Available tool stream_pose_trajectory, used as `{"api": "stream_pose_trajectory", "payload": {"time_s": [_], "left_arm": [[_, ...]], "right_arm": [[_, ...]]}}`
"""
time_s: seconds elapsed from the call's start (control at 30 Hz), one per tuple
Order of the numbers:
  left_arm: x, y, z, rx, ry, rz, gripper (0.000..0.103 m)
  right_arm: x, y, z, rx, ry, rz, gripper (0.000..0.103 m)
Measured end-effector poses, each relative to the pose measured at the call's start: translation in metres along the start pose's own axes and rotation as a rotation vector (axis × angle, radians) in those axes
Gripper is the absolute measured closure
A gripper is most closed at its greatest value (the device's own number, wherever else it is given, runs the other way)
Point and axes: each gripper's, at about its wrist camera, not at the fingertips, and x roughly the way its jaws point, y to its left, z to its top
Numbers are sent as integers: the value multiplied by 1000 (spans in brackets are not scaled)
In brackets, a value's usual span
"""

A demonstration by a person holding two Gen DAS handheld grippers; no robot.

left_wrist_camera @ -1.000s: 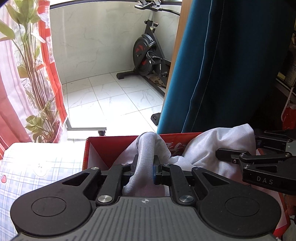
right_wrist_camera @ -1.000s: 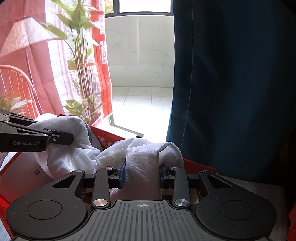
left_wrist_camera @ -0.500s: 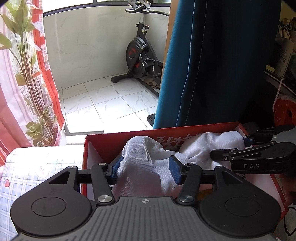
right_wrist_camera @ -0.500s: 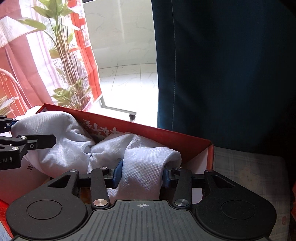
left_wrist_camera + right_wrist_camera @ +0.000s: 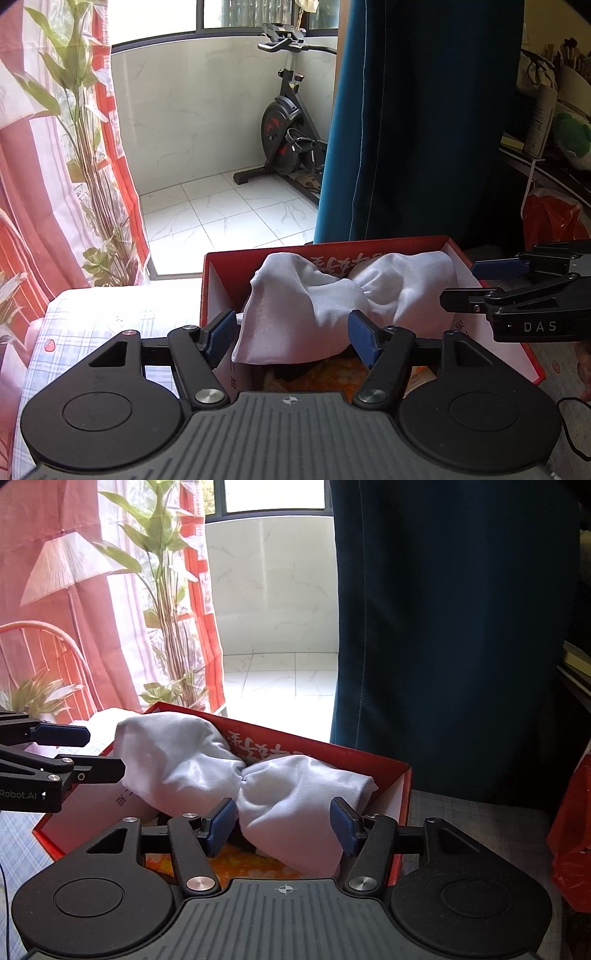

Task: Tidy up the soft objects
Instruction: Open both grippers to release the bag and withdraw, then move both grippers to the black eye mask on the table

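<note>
A white cloth (image 5: 332,295), bunched in the middle like a bow, lies in an open red box (image 5: 369,247). It also shows in the right wrist view (image 5: 236,768), inside the same red box (image 5: 402,794). My left gripper (image 5: 291,338) is open, its blue pads apart on either side of the cloth's left end without pinching it. My right gripper (image 5: 280,823) is open around the cloth's right end. Each gripper shows in the other's view: the right gripper (image 5: 476,284) and the left gripper (image 5: 99,753). An orange patterned item (image 5: 251,867) lies under the cloth.
The box stands on a checked tablecloth (image 5: 92,325). A dark blue curtain (image 5: 406,129) hangs right behind it. An exercise bike (image 5: 288,125) and tiled floor lie beyond. A plant (image 5: 166,609) and red curtain stand left. An orange bag (image 5: 554,218) hangs at right.
Both grippers were shut on the cloth ends; they lowered it into the box, opened and let go. The cloth now rests in the box and both grippers have drawn back slightly.
</note>
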Motion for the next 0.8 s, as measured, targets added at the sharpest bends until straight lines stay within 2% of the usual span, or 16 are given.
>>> {"api": "stream_pose_trajectory", "payload": {"time_s": [0.47, 0.8], "left_arm": [[-64, -11, -43, -20, -23, 32, 34], [-98, -23, -111, -71, -5, 21, 34]], "right_arm": [[-61, 32, -47, -8, -41, 54, 46], [-93, 46, -104, -12, -34, 104, 46]]}}
